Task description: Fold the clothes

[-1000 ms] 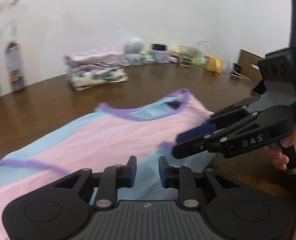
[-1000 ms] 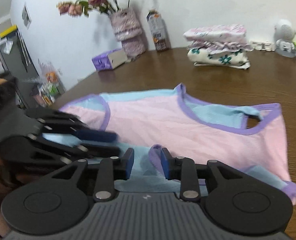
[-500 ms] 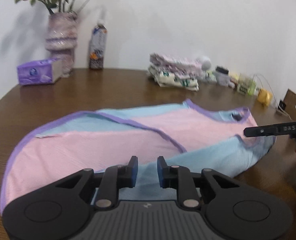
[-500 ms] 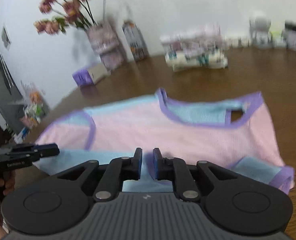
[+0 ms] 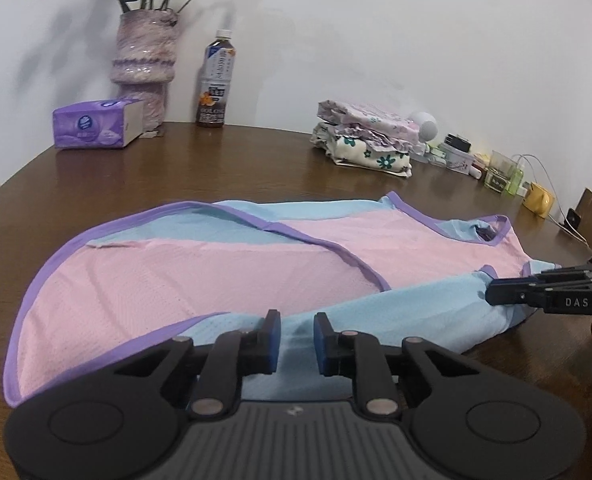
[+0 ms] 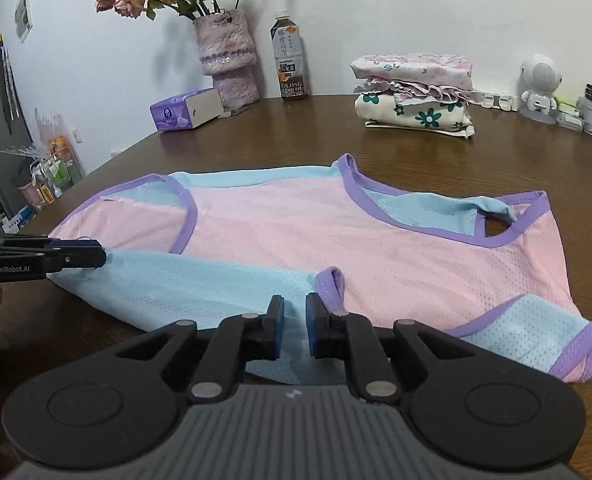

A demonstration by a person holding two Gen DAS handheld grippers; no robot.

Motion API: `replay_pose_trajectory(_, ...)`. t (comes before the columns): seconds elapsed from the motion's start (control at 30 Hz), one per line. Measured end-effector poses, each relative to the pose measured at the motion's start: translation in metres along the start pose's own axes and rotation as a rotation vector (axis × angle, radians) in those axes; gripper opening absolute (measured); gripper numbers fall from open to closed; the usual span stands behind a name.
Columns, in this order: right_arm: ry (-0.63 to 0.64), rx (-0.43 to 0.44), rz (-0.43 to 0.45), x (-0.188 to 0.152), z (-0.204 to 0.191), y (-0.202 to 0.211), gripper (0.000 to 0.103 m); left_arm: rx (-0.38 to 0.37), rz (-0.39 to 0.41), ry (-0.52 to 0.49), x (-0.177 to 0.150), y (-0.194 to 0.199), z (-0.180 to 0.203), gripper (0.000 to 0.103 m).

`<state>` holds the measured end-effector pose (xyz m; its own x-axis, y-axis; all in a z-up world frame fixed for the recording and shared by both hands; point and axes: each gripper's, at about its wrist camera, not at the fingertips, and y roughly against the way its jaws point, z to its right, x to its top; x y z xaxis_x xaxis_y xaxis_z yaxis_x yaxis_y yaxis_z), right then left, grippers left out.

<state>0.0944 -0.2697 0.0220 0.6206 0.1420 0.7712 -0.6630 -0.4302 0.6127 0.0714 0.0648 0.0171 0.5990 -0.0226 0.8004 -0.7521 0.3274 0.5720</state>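
Note:
A sleeveless top in pink and light blue with purple trim lies spread across the brown table, its near blue edge turned up over the pink. My left gripper is shut on that blue edge near the hem end, with cloth creased between its fingers. My right gripper is shut on the same edge beside the purple armhole. In each wrist view the other gripper shows side-on at the garment's end: the right gripper and the left gripper.
A stack of folded floral clothes sits at the back of the table. A tea bottle, a vase of flowers and a purple tissue pack stand along the wall. Small jars, a white speaker and cables crowd the back right.
The two grippers have moved apart along the top's near edge, from side by side to opposite ends. Their fingers have narrowed onto the blue cloth, which now lies drawn out lengthwise.

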Motion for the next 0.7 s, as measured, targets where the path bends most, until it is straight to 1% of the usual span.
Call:
replay_pose_trajectory(0.23, 0.033, -0.021, 0.027, -0.005, -0.004, 0.0, 0.012, 0.066, 0.012, 0.067, -0.005, 0.012, -0.016, 0.016)
replay_pose_trajectory(0.27, 0.035, -0.023, 0.029, -0.006, -0.004, 0.0, 0.012, 0.07, 0.013, 0.077, -0.006, 0.013, -0.018, 0.014)
replay_pose_trajectory(0.47, 0.041, -0.028, 0.034, -0.006, -0.006, 0.0, 0.012, 0.088, 0.018, 0.106, -0.008, 0.018, -0.023, 0.013)
replay_pose_trajectory(0.6, 0.037, -0.027, 0.035, -0.007, -0.005, 0.0, 0.012, 0.149, 0.039, 0.167, -0.011, 0.025, -0.032, 0.011)
replay_pose_trajectory(0.7, 0.042, -0.031, 0.035, -0.007, -0.006, 0.001, 0.012, 0.138, 0.043, 0.193, -0.015, 0.03, -0.04, 0.011)
